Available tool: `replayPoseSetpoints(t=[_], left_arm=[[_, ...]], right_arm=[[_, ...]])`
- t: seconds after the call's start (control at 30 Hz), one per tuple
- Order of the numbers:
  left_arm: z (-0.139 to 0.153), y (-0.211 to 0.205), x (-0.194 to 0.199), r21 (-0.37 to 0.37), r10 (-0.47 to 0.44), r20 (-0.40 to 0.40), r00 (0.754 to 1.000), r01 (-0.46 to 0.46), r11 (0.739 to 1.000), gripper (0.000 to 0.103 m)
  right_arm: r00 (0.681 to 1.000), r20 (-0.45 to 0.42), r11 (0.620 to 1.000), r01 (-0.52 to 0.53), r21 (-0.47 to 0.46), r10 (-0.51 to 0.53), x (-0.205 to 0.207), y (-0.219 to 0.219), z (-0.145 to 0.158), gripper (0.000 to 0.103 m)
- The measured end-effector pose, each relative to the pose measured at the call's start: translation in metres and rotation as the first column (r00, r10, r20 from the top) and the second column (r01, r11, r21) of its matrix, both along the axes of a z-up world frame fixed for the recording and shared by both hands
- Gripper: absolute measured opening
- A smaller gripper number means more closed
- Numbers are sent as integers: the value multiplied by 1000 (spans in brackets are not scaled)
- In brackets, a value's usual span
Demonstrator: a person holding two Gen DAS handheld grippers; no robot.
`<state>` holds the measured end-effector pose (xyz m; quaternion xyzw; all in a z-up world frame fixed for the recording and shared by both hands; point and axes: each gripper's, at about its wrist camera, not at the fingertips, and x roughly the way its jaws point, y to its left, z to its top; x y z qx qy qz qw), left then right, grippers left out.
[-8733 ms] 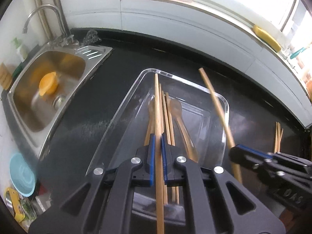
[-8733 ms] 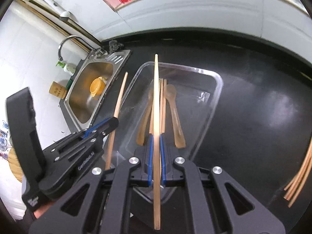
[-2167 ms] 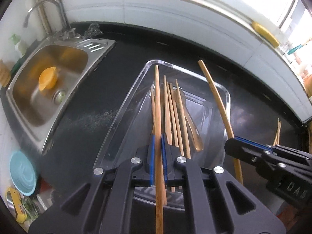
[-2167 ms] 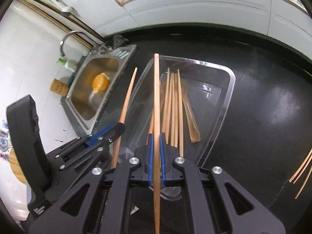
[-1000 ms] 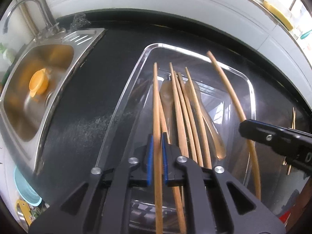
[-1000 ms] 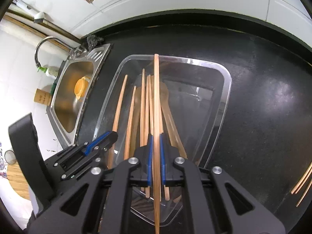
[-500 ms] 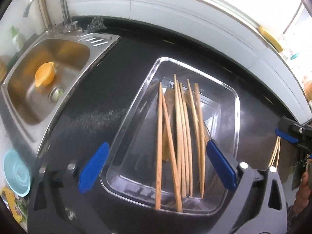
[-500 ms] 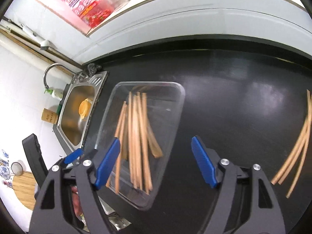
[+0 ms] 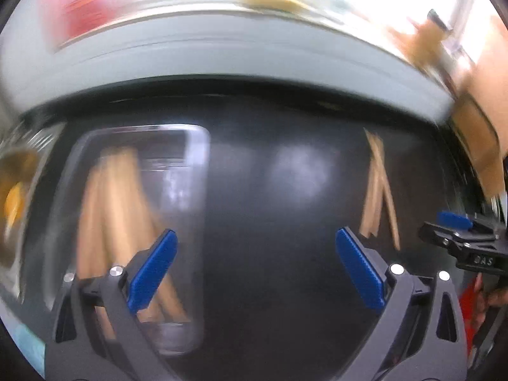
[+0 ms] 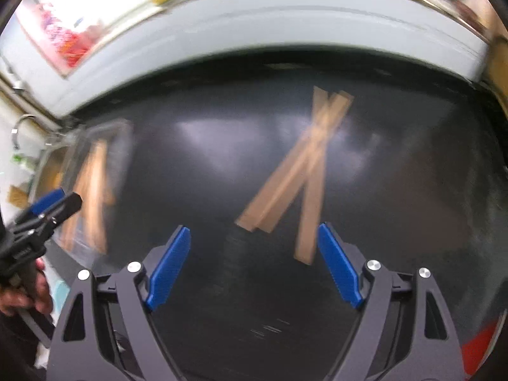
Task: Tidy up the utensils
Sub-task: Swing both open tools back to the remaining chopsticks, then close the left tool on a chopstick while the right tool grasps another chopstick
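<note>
Both tools are standing wide with nothing between their pads, the left tool (image 9: pixel 255 260) and the right tool (image 10: pixel 254 260) having just been opening. Loose chopsticks (image 10: pixel 301 165) are lying crossed on the black surface (image 10: pixel 206 174) ahead of the right tool. The clear tray (image 9: pixel 197 190) is holding the other chopsticks (image 9: pixel 117 209), well apart on the left.

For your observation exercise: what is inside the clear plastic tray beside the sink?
A blurred bundle of wooden chopsticks lies inside the clear tray. Motion blur prevents counting them, and the left gripper covers their near ends.
</note>
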<state>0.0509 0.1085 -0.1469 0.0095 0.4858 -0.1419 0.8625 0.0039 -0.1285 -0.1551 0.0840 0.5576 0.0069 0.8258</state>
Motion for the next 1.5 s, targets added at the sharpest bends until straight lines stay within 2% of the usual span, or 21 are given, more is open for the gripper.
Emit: replayPoseSetpoints(t=[0.07, 0.17, 0.27, 0.37, 0.43, 0.63, 0.77, 0.97, 1.33, 1.5], left_arm=[[-19, -34, -8, 44, -96, -5, 995, 96, 994, 97], [-55, -78, -25, 129, -226, -49, 973, 231, 964, 97], [-83, -100, -38, 169, -302, -101, 948, 316, 934, 97], [-102, -104, -45, 171, -340, -127, 932, 358, 918, 97], [-102, -103, -46, 151, -356, -102, 929, 368, 918, 97], [-105, -107, -32, 153, -402, -43, 915, 404, 902, 97], [-103, -116, -18, 152, -429, -25, 903, 427, 891, 97], [-102, -127, 14, 153, -444, -23, 896, 442, 884, 98], [-101, -137, 75, 151, -499, -21, 866, 496, 855, 97], [-101, -159, 103, 151, -551, -20, 834, 547, 823, 97]], right_arm=[[1000, -29, 999, 7, -53, -9, -20, -16, -17, 80], [997, -73, 997, -4, -83, -2, -44, -26, -40, 80], [994, -113, 994, -23, -105, 12, -63, -29, -59, 80], [991, -127, 993, -48, -110, 34, -73, -25, -71, 80], [990, -132, 992, -60, -113, 45, -74, -20, -77, 80], [991, -91, 980, -111, -166, 97, -60, -11, -80, 84], [990, -84, 979, -124, -161, 111, -43, -10, -82, 85], [991, -68, 981, -122, -153, 113, -13, -18, -84, 85], [999, -48, 988, -23, -151, 16, 42, -55, -86, 88], [999, -41, 988, -36, -151, 30, 67, -70, -87, 88]])
